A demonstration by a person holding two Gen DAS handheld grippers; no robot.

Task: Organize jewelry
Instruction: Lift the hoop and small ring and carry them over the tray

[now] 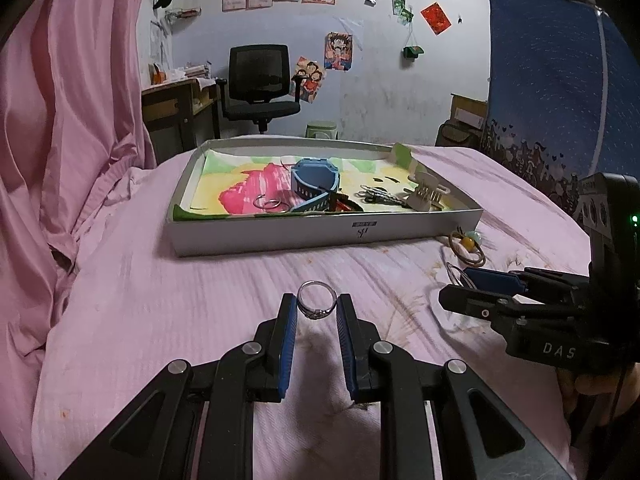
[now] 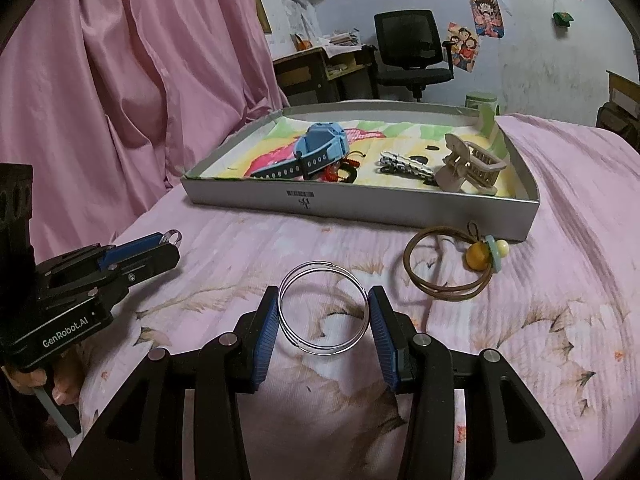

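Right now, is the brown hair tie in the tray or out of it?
Out. The hair tie lies on the pink sheet just in front of the tray, by its near right corner.

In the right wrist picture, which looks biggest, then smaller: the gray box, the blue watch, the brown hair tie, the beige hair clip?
1. gray box
2. blue watch
3. brown hair tie, though it lies nearer the camera
4. beige hair clip, close to the hair tie, so unsure
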